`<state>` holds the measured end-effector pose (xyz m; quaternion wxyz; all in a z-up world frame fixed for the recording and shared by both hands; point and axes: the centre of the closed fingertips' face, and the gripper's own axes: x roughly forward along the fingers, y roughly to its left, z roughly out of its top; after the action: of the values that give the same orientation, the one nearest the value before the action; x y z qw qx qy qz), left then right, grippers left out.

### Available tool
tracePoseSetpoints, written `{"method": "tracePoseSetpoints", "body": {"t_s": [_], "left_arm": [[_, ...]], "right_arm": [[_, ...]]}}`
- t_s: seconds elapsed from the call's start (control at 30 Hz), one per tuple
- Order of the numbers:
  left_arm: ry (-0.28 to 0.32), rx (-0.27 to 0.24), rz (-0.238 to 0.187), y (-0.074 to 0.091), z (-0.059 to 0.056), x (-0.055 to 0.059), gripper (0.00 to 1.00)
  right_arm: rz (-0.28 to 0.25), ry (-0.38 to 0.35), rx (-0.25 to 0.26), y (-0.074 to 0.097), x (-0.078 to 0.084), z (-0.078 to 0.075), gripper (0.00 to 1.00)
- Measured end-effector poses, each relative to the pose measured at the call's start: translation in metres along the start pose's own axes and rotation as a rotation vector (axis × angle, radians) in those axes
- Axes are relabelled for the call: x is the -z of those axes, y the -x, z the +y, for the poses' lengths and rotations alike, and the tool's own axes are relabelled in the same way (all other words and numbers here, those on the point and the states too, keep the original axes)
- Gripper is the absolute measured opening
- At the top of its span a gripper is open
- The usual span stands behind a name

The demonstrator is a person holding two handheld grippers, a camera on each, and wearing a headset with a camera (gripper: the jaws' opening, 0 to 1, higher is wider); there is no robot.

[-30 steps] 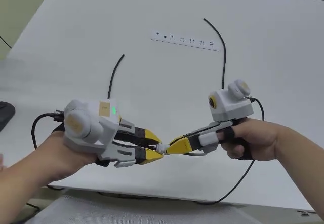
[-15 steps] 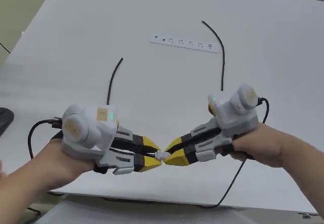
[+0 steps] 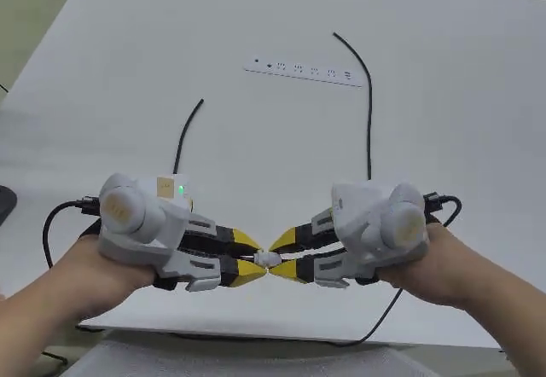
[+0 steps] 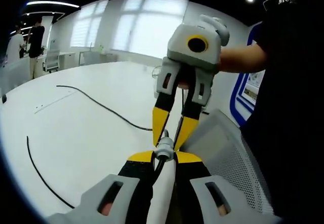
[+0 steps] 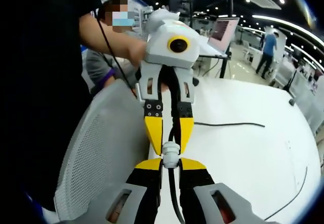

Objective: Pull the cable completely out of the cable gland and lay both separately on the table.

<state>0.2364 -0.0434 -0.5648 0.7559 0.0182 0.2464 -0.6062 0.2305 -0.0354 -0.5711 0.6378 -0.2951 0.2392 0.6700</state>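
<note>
Right gripper [image 3: 281,259] rolled over; left gripper [image 3: 258,260] jaws clamp cable gland [image 3: 271,259], right jaws clamp cable [image 5: 174,193].

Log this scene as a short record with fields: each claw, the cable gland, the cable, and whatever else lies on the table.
left claw: shut on the cable gland, above the table near edge
right claw: shut on the black cable beside the gland, tip to tip with the left claw
cable: not yet out of the gland
on table: power strip, short loose cable, long loose cable
</note>
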Motion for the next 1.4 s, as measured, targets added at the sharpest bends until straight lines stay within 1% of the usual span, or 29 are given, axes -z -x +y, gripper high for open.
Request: {"method": "tracePoseSetpoints", "body": {"t_s": [0.03,0.07,0.1,0.17,0.27,0.33,0.4,0.43,0.47,0.5,0.57,0.6,0.63,0.67,0.7,0.73,0.77,0.8,0.83,0.87,0.9,0.93,0.97,1.0,1.07,1.17,1.27,1.33,1.4], "left_arm": [[0.007,0.002,0.002,0.0,0.0,0.001,0.15],[0.019,0.005,0.003,0.0,-0.001,0.001,0.15],[0.017,0.004,0.002,0.001,0.0,0.001,0.15],[0.017,0.009,0.0,0.001,-0.002,0.002,0.15],[0.005,0.01,-0.006,0.001,-0.004,0.002,0.15],[0.001,0.015,-0.007,0.001,-0.004,0.002,0.15],[-0.007,0.012,-0.014,0.002,-0.005,0.0,0.15],[-0.011,0.012,-0.017,0.003,-0.005,-0.001,0.15],[-0.014,0.011,-0.018,0.003,-0.006,-0.002,0.15],[-0.016,0.01,-0.019,0.004,-0.006,-0.002,0.15],[-0.023,0.011,-0.019,0.005,-0.007,-0.002,0.15],[-0.026,0.011,-0.02,0.005,-0.008,-0.002,0.15],[-0.031,0.011,-0.022,0.005,-0.009,-0.003,0.15],[-0.04,0.013,-0.024,0.006,-0.01,-0.004,0.15],[-0.049,0.013,-0.026,0.007,-0.01,-0.004,0.15],[-0.059,0.014,-0.027,0.007,-0.011,-0.005,0.15],[-0.069,0.016,-0.029,0.007,-0.011,-0.005,0.15],[-0.086,0.019,-0.03,0.007,-0.012,-0.006,0.15],[-0.103,0.022,-0.029,0.007,-0.013,-0.006,0.15],[-0.122,0.024,-0.025,0.006,-0.014,-0.005,0.15],[-0.126,0.025,-0.025,0.006,-0.013,-0.005,0.15],[-0.138,0.029,-0.027,0.006,-0.014,-0.006,0.15],[-0.144,0.029,-0.028,0.006,-0.014,-0.006,0.15],[-0.144,0.03,-0.027,0.005,-0.014,-0.006,0.15],[-0.15,0.03,-0.027,0.005,-0.013,-0.007,0.15],[-0.156,0.034,-0.024,0.004,-0.013,-0.008,0.15],[-0.163,0.036,-0.02,0.003,-0.014,-0.009,0.15],[-0.159,0.037,-0.02,0.003,-0.014,-0.01,0.15],[-0.161,0.035,-0.012,0.002,-0.013,-0.008,0.15]], "right_arm": [[0.002,0.001,0.007,-0.001,0.0,0.002,0.07],[0.005,0.021,0.029,-0.001,0.0,0.002,0.07],[0.006,0.036,0.041,-0.001,0.0,0.002,0.07],[0.009,0.046,0.05,-0.001,0.0,0.005,0.07],[0.002,0.051,0.058,0.0,0.0,0.005,0.07],[-0.029,-0.028,0.05,0.001,-0.001,0.005,0.08],[-0.055,-0.054,0.049,0.003,-0.003,0.002,0.08],[-0.069,-0.087,0.037,0.004,-0.005,0.002,0.09],[-0.086,-0.141,0.025,0.006,-0.005,0.002,0.1],[-0.095,-0.154,0.025,0.007,-0.006,0.0,0.12],[-0.129,-0.258,-0.036,0.01,-0.006,0.003,0.14],[-0.137,-0.28,-0.041,0.011,-0.006,0.002,0.15],[-0.163,-0.356,-0.073,0.014,-0.007,0.001,0.17],[-0.174,-0.485,-0.143,0.016,-0.007,0.005,0.2],[-0.187,-0.528,-0.158,0.018,-0.006,0.002,0.22],[-0.238,-0.603,-0.193,0.021,-0.01,-0.003,0.24],[-0.254,-0.669,-0.231,0.023,-0.01,-0.004,0.24],[-0.287,-0.72,-0.289,0.025,-0.012,-0.005,0.24],[-0.303,-0.755,-0.328,0.027,-0.013,-0.006,0.21],[-0.31,-0.804,-0.394,0.027,-0.012,-0.005,0.19],[-0.325,-0.835,-0.426,0.027,-0.013,-0.006,0.16],[-0.314,-0.885,-0.488,0.026,-0.013,-0.001,0.15],[-0.297,-0.909,-0.511,0.025,-0.011,-0.001,0.16],[-0.29,-0.912,-0.525,0.023,-0.011,0.001,0.17],[-0.282,-0.917,-0.589,0.023,-0.012,0.008,0.19],[-0.28,-0.929,-0.605,0.017,-0.012,0.009,0.19],[-0.248,-0.921,-0.638,0.014,-0.01,0.017,0.18],[-0.251,-0.906,-0.642,0.014,-0.011,0.018,0.15],[-0.269,-0.904,-0.651,0.015,-0.013,0.018,0.1]]}}
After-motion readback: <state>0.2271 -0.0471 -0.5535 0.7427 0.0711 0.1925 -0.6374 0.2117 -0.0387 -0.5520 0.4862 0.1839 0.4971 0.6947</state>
